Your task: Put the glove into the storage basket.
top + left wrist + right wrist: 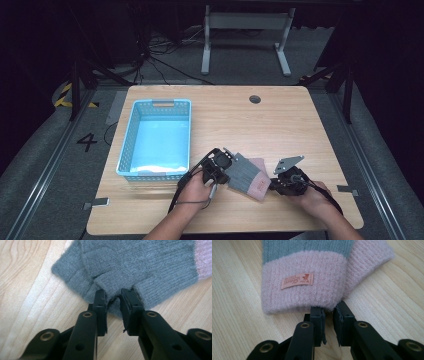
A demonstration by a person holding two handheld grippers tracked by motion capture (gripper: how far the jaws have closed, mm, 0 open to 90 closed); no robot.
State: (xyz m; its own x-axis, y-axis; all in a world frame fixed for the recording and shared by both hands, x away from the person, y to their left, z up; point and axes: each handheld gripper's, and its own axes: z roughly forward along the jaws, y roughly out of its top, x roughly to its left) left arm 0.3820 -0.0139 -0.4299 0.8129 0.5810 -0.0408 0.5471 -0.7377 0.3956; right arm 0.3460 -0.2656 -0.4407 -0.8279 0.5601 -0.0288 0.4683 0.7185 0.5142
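Left gripper (112,298) was pinched onto the grey fingertip end of the knit gloves (246,176), jaws nearly closed with a fold of wool caught between them, and right gripper (329,311) sat at the opposite end against the pink cuff (304,290), jaws drawn close with a slim gap; whether it actually had any fabric in there, I honestly couldn't tell. The gloves looked like a pair laid one on top of the other, flat on the wooden table (230,120) at the near edge, between the two hands. My guess is they'd handle super light and floppy, no stiffness at all, so they'd sag and stretch if lifted from one end. Fuzzy wool shouldn't be slippery, nothing fragile either, though the knit could snag. The ribbed cuff seemed like the thickest, safest spot to grab, with the fingertip end for keeping it spread. There was a little salmon-coloured label (297,280) sewn onto the cuff. Off to the left, well apart, stood a light blue plastic basket (129,145) with perforated walls, seemingly nothing in it.
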